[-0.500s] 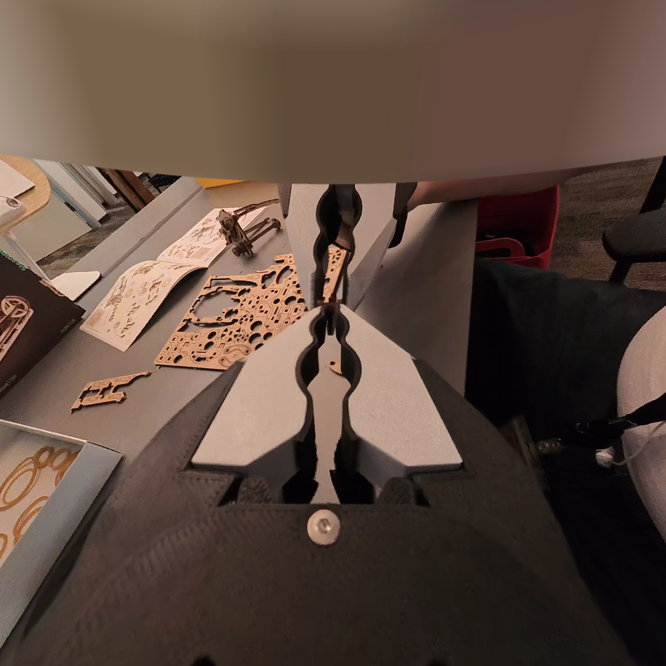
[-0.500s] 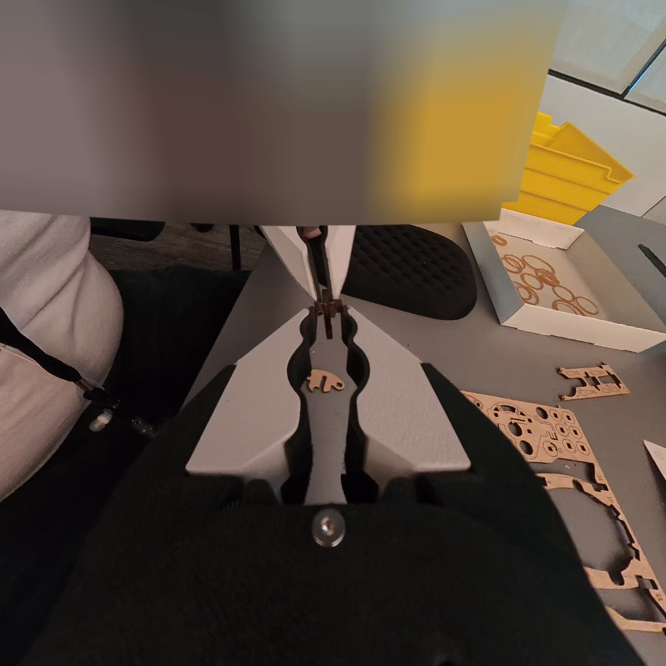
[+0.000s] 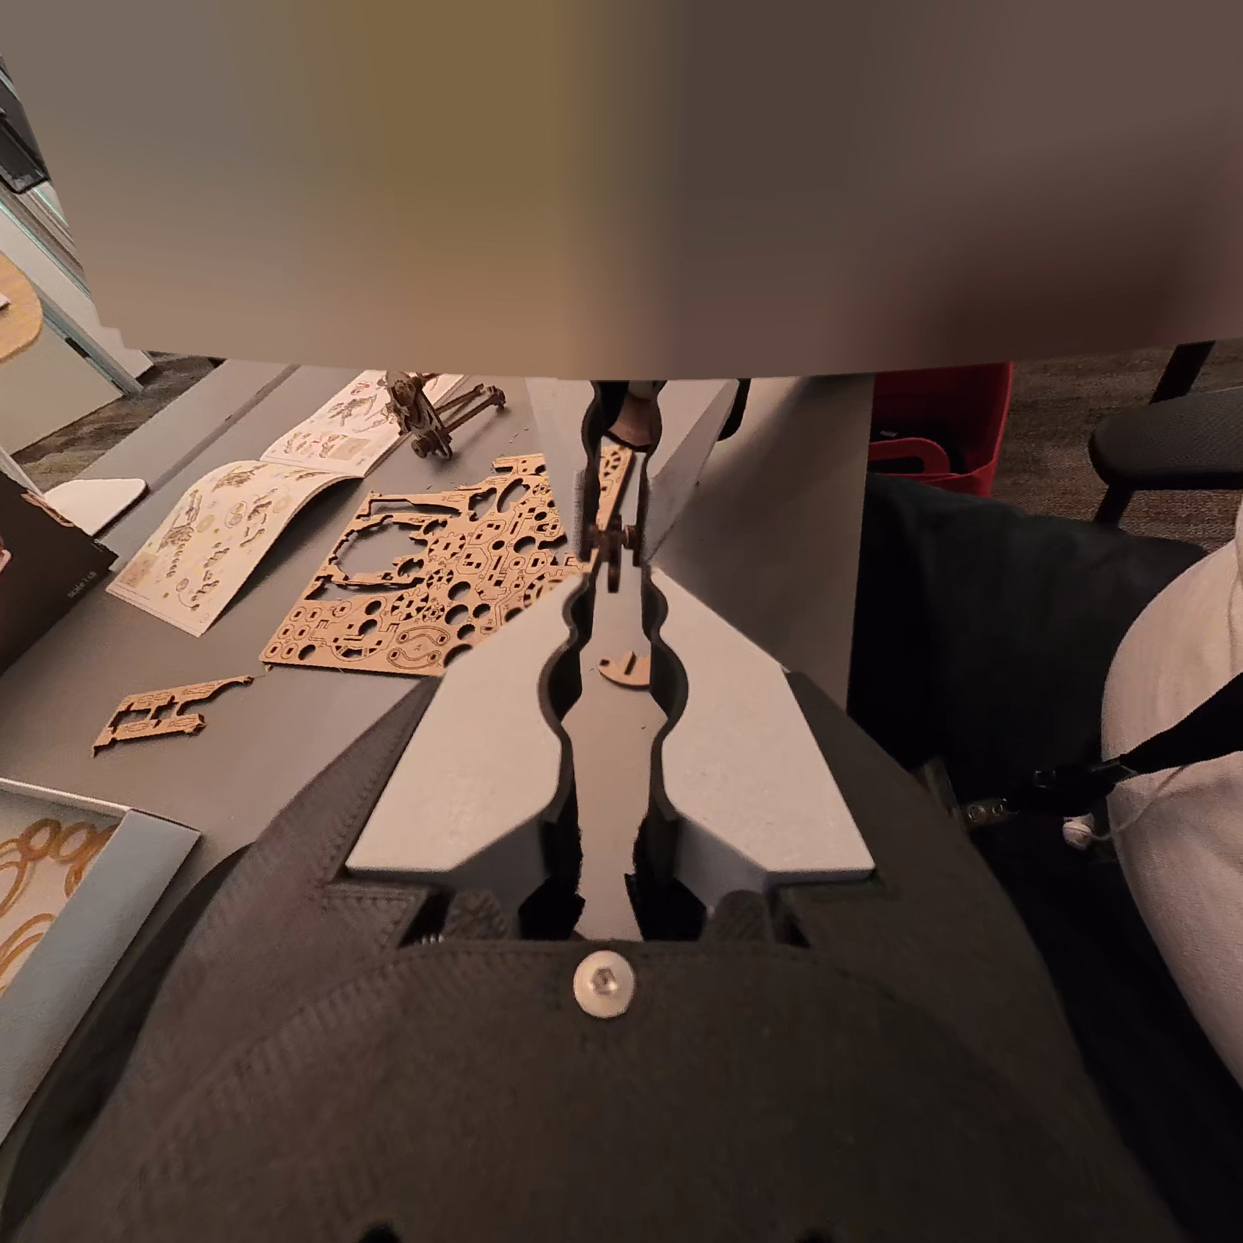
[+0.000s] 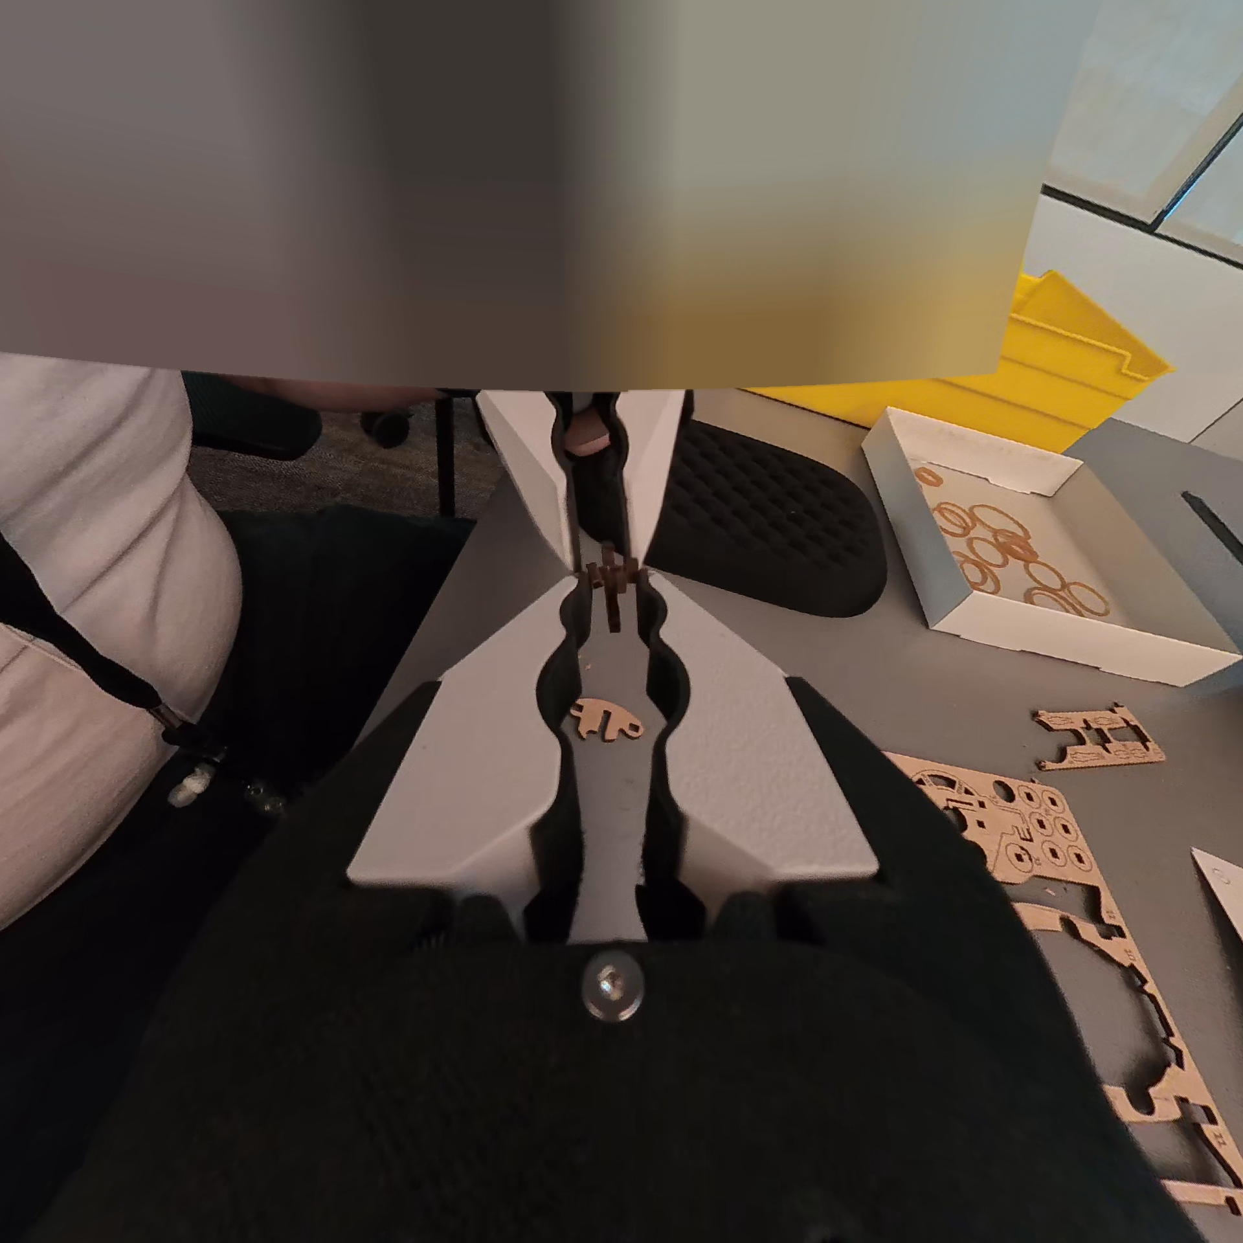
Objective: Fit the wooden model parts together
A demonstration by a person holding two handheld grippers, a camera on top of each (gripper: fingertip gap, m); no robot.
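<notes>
Left wrist view: left claw (image 3: 613,572) and right claw (image 3: 615,531) meet tip-to-tip, both pinched narrow on small wooden parts (image 3: 611,546), mid-mating; next needs a straight, aligned push.

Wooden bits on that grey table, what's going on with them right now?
A person holds two handheld grippers tip to tip above the grey table. Between the left gripper and the right gripper sits a small dark brown wooden model assembly, both seemingly shut on it. A small tan wooden cut-out piece lies loose on the table below, and the punched-out tan wooden parts sheet lies alongside.
</notes>
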